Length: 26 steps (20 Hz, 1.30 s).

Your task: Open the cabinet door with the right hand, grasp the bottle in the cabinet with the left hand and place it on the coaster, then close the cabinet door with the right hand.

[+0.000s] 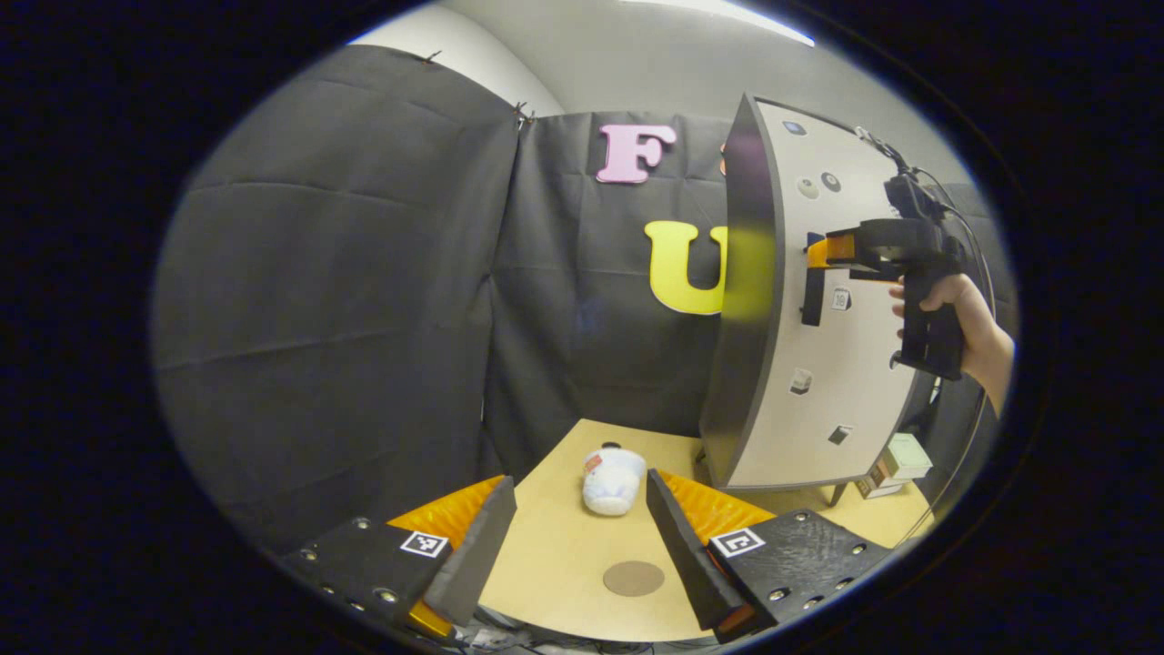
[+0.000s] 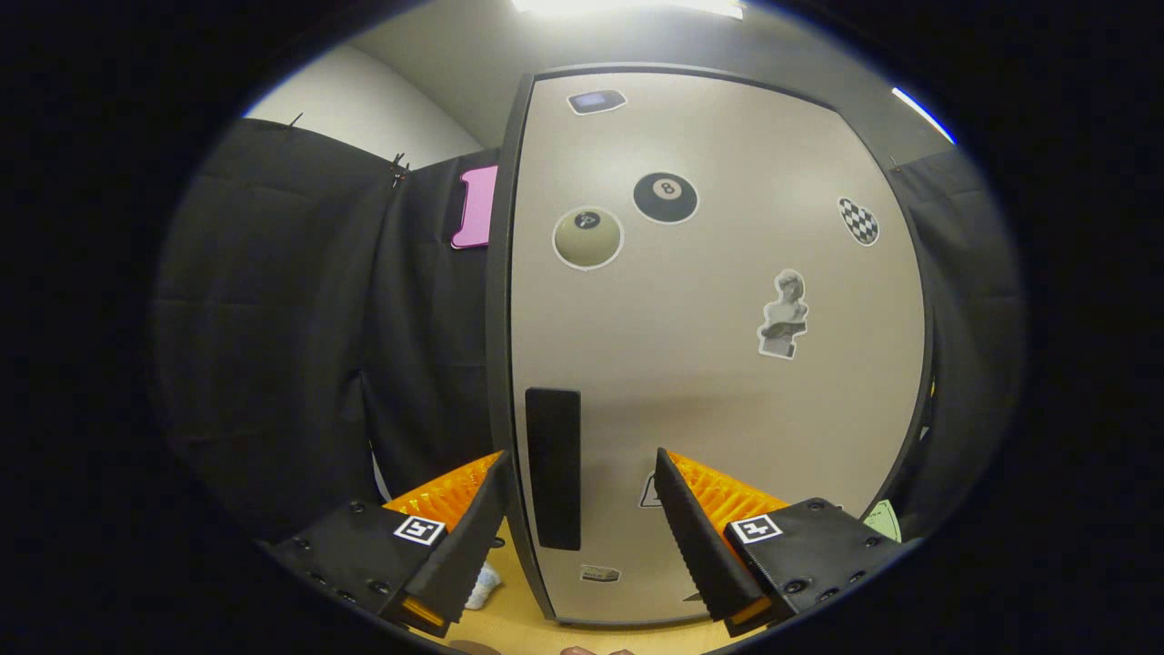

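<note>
A small white bottle (image 1: pixel 612 479) rests on the wooden table (image 1: pixel 546 555), just beyond a round brown coaster (image 1: pixel 634 578) and apart from it. My left gripper (image 1: pixel 577 537) hovers open above the table's near edge, with bottle and coaster showing between its fingers. The tall cabinet (image 1: pixel 744 300) stands at the right with its beige stickered door (image 2: pixel 709 364). A hand (image 1: pixel 964 318) holds my right gripper (image 1: pixel 823 259) at the door's black handle (image 2: pixel 553 468). In the right gripper view my right gripper (image 2: pixel 577 518) is open, its fingers on either side of the handle and door edge. A bit of the bottle (image 2: pixel 482 582) shows low down.
The black cloth wall (image 1: pixel 364 300) closes off the left and back. Small boxes (image 1: pixel 896 464) lie stacked on the table beside the cabinet's foot. A cable (image 1: pixel 964 227) trails from the right gripper.
</note>
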Tool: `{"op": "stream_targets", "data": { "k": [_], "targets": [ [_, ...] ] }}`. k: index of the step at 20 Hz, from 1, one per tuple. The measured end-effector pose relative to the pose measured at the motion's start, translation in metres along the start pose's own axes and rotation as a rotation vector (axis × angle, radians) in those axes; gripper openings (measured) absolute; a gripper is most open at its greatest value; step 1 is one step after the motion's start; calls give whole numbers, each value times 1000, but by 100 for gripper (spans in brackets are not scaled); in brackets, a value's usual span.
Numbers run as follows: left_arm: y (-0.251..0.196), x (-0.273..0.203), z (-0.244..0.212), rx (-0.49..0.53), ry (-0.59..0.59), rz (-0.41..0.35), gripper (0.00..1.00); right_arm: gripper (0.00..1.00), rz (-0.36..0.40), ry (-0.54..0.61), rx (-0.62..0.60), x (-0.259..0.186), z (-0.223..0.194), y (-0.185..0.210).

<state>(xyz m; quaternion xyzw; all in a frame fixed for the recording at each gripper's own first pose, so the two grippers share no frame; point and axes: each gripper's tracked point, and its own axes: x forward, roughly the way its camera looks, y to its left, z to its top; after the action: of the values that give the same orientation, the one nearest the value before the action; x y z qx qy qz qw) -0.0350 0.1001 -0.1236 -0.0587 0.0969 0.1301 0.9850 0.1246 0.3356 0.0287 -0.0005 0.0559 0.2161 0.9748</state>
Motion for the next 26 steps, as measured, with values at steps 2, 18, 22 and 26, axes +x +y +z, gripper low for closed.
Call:
{"op": "stream_targets", "data": {
  "k": [2, 18, 22, 26],
  "targets": [
    [5, 2, -1, 5, 2, 4, 89, 98, -17, 20, 12, 9, -6, 1],
    [1, 1, -3, 63, 16, -2, 87, 28, -51, 99, -10, 31, -18, 13],
    [-4, 0, -4, 56, 18, -9, 87, 13, 6, 108, -7, 28, -19, 14],
    [-10, 1, 3, 64, 7, -15, 87, 13, 42, 108, -14, 18, -20, 15]
  ]
}}
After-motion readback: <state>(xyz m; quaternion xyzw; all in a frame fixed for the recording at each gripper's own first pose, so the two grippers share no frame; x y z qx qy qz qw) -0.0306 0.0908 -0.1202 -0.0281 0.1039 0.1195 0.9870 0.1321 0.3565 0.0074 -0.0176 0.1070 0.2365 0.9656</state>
